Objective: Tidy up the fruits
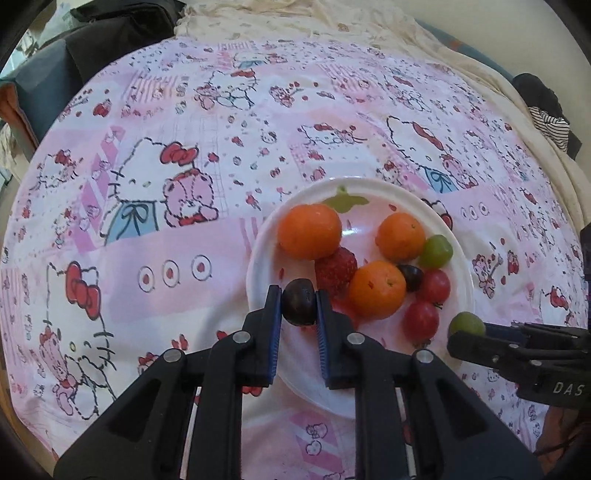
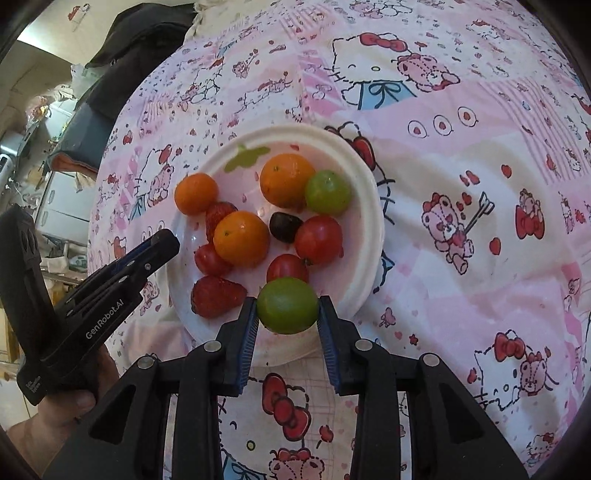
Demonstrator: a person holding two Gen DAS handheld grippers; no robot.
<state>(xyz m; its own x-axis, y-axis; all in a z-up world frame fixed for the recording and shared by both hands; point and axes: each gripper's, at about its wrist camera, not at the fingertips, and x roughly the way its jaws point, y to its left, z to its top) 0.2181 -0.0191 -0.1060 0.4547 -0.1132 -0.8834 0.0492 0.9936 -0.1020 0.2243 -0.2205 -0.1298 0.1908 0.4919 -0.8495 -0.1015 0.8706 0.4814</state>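
A white plate (image 1: 463,266) on the pink cartoon-print cloth holds three oranges (image 1: 309,231), strawberries (image 1: 335,269), red tomatoes (image 1: 421,319), a green grape (image 1: 436,252) and a dark grape (image 1: 410,277). My left gripper (image 1: 298,303) is shut on a dark grape (image 1: 298,302) over the plate's left rim. My right gripper (image 2: 287,305) is shut on a green grape (image 2: 287,305) over the plate's (image 2: 369,206) near edge; it also shows in the left wrist view (image 1: 466,325). The left gripper enters the right wrist view (image 2: 162,240) from the left.
The pink printed cloth (image 1: 166,258) covers the table all around the plate. A cream lace cloth (image 1: 295,18) lies at the far edge. Dark bags and clutter (image 1: 44,74) sit beyond the left side, and striped fabric (image 1: 550,122) at the far right.
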